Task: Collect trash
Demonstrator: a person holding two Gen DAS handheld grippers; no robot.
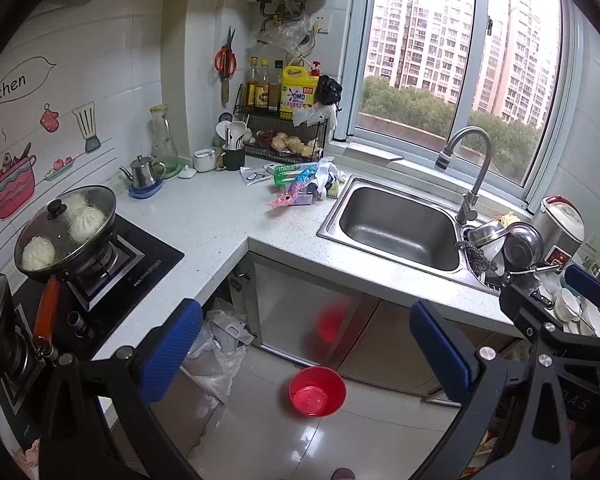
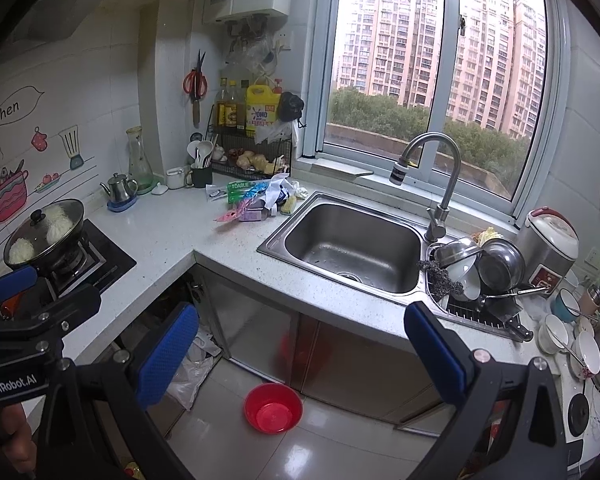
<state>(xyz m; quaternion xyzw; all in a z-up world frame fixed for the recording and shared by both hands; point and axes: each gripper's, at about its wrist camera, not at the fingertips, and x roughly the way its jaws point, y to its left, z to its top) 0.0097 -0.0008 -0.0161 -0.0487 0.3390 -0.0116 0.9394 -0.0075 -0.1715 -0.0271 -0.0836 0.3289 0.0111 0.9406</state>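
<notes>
A heap of trash (image 1: pixel 304 184) lies on the white counter left of the sink: a green toothpaste box, pink and purple wrappers, crumpled white paper. It also shows in the right wrist view (image 2: pixel 260 200). A red basin (image 1: pixel 317 391) stands on the floor below the counter and shows in the right wrist view (image 2: pixel 273 408). My left gripper (image 1: pixel 306 356) is open and empty, held above the floor, well short of the counter. My right gripper (image 2: pixel 300 356) is open and empty at the same height. Each gripper shows at the edge of the other's view.
A steel sink (image 2: pixel 352 248) with a tall faucet (image 2: pixel 444 184) is at the middle. A lidded pan of buns (image 1: pixel 66 228) sits on the stove at left. Stacked dishes (image 2: pixel 484 268) and a rice cooker (image 2: pixel 550 248) crowd the right. A plastic bag (image 1: pixel 220 344) lies under the counter.
</notes>
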